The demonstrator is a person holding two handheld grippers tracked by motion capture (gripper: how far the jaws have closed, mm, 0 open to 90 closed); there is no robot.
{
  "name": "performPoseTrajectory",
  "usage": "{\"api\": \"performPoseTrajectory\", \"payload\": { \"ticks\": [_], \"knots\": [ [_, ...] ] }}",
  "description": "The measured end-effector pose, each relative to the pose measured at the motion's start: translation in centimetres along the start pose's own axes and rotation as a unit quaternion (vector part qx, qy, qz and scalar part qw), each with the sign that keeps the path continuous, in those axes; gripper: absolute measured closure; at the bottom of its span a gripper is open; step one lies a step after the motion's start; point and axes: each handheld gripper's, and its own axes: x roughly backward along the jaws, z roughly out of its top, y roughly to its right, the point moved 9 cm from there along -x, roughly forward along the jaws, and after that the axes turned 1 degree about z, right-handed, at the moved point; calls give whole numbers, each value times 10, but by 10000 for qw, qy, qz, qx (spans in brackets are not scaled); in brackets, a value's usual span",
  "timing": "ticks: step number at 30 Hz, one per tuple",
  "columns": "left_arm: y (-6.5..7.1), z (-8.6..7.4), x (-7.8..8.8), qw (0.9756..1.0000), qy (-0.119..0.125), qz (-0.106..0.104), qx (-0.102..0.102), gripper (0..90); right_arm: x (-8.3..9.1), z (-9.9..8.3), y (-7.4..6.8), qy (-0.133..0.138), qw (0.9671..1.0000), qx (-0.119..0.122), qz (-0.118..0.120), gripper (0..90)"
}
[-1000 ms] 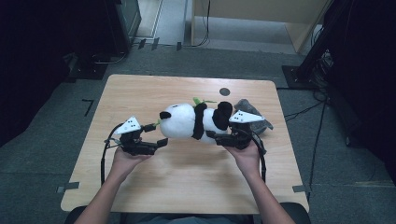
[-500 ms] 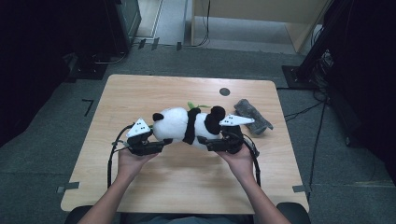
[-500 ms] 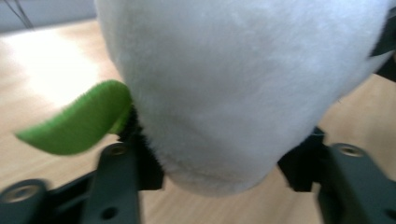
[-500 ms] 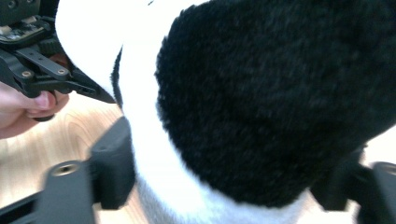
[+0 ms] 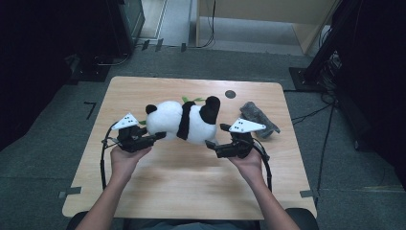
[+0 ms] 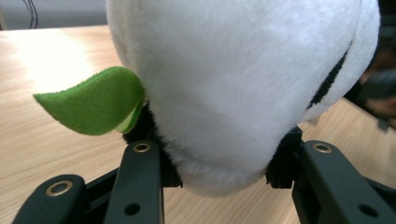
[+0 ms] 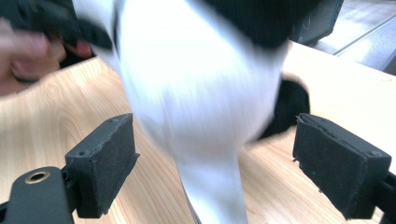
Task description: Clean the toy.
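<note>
A black-and-white panda plush [image 5: 184, 120] hangs a little above the wooden table [image 5: 191, 187], lying sideways with its head to the left. My left gripper [image 5: 155, 138] is shut on the white head end [image 6: 233, 70]; its jaws have just been closing and both pads press into the fur. A green felt leaf [image 6: 93, 105] sticks out beside the left jaw. My right gripper [image 5: 217, 136] stands open at the panda's rear end; its jaws have just been opening. The blurred white body [image 7: 196, 93] lies between its pads [image 7: 107, 158] without touching them.
A crumpled grey cloth item [image 5: 258, 120] lies on the table behind the right gripper, near the right edge. A small dark round spot [image 5: 230, 94] marks the far part of the tabletop. Bare wood stretches along the near side between the person's forearms.
The left gripper closed on the panda's head and lifted it up and leftward. The right gripper's jaws spread apart and let go of the panda's rear.
</note>
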Motion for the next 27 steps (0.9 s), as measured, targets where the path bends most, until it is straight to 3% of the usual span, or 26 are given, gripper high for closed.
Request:
{"api": "performPoseTrajectory", "payload": {
  "ticks": [4, 5, 6, 7, 8, 11, 12, 13, 14, 15, 16, 17, 18, 19, 22, 24, 27],
  "knots": [
    [6, 6, 4, 9994, 86, -298, 183, 579, -9, -5, -8, 15, 9997, 220, 91, 120],
    [14, 5, 2, 9979, -27, -583, 281, 578, -13, -2, -11, 120, 9991, 407, -62, 79],
    [14, 5, 2, 9979, -27, -583, 281, 576, -13, -2, -11, 120, 9991, 407, -62, 79],
    [19, 3, -1, 9968, -130, -723, 330, 573, -16, 2, -14, 265, 9978, 579, -206, 21],
    [25, -1, -6, 9964, -346, -716, 299, 566, -17, 2, -14, 242, 9966, 680, -400, 35],
    [25, -3, -9, 9971, -381, -613, 234, 537, -16, -2, -12, 104, 9960, 694, -547, 215],
    [25, -3, -9, 9971, -381, -613, 234, 525, -15, -3, -12, 73, 9968, 604, -510, 277],
    [25, -4, -10, 9974, -376, -585, 207, 525, -15, -3, -12, 73, 9968, 604, -510, 277],
    [26, -4, -11, 9981, -363, -491, 124, 447, -14, -3, -10, 20, 9980, 480, -420, 343],
    [25, -4, -11, 9988, -313, -384, 8, 447, -14, -3, -10, 20, 9980, 480, -420, 343],
    [24, -4, -13, 9993, -154, -280, -195, 344, -12, -2, -6, 23, 9991, 275, -336, 354],
    [24, -4, -13, 9993, -154, -280, -195, 298, -12, -2, -6, 23, 9991, 275, -336, 354],
    [23, -6, -14, 9992, -76, -302, -238, 270, -8, 0, -1, 88, 9997, -99, -225, 375],
    [20, -7, -15, 9992, -46, -297, -258, 269, -6, 0, 3, 106, 9994, -282, -180, 382],
    [12, -13, -14, 9994, -64, -319, -134, 270, -1, 2, 8, 94, 9990, -362, -247, 382],
    [9, -18, -14, 9992, -115, -194, -321, 269, 3, 2, 10, 38, 9987, -421, -269, 378],
    [20, -27, -19, 9976, -89, -266, -627, 251, 7, 2, 7, -11, 9965, -835, 105, 370]
  ]
}}
